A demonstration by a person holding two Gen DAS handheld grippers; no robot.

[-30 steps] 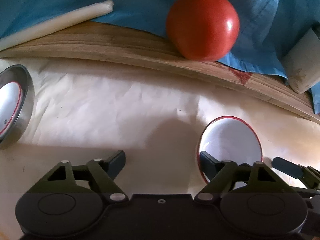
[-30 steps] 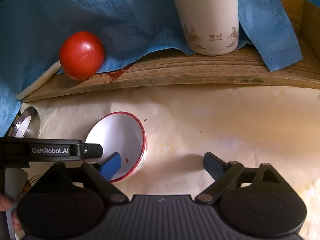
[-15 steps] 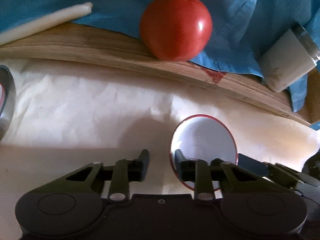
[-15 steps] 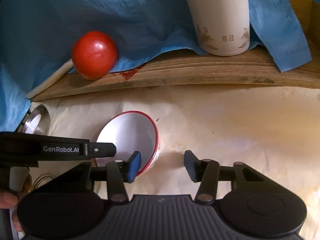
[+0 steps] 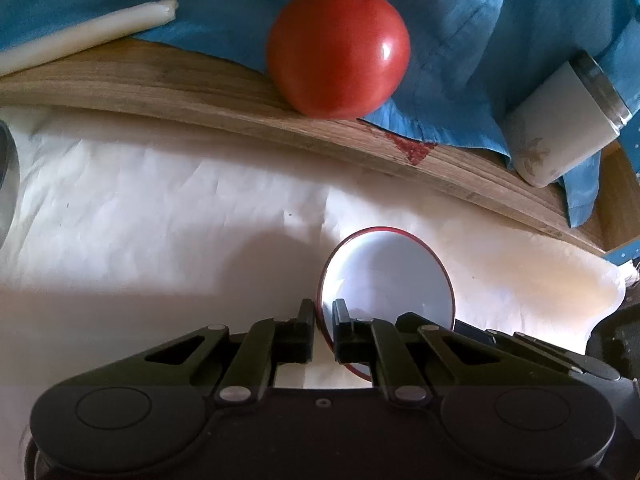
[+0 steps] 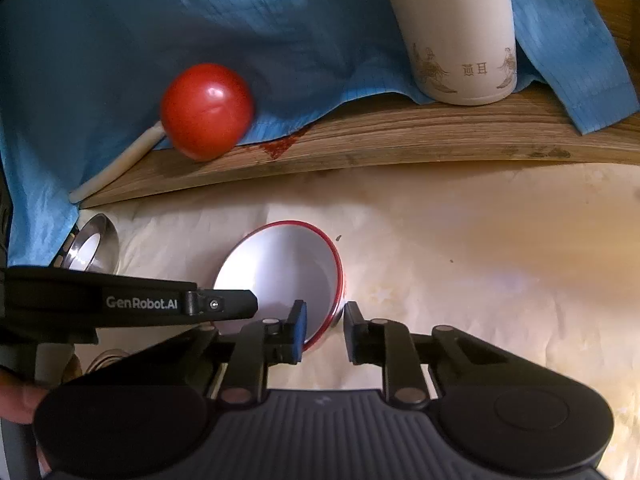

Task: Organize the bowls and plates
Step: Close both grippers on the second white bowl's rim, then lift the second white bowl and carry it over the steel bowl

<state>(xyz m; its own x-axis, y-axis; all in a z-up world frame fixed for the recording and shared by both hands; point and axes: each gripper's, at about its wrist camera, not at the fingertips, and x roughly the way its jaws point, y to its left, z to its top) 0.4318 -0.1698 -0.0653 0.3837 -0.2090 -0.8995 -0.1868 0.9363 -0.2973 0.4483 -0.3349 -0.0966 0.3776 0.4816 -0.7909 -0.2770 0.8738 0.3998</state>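
The red-rimmed bowl (image 6: 280, 276) sat tilted on the cream paper covering the bench (image 6: 500, 280), its white inside bare, nothing in it! The left hand-held gripper (image 5: 322, 332) had just been closing, and its two fingers were pinched on the bowl's left rim, one outside the wall, one inside. Across from it the right hand-held gripper (image 6: 325, 330) had been closing too, blue-padded finger inside the bowl, the other just outside the right rim, clamped on that edge, so both tools gripped the same bowl from opposite sides. The left tool's arm read "GenRobot.AI" in white letters, plain in the right wrist view. Off at the far left lay a steel dish (image 6: 90, 246) with a white bottom, tipped on its side; what it held I couldn't tell. Behind, on the wooden board (image 6: 400, 140), a cream tumbler (image 6: 456, 28) stood on blue cloth (image 6: 200, 20), printed with gold figures and small characters too fine to read. A red tomato (image 5: 338, 52) rested at the board's edge beside a white candle (image 5: 88, 36).
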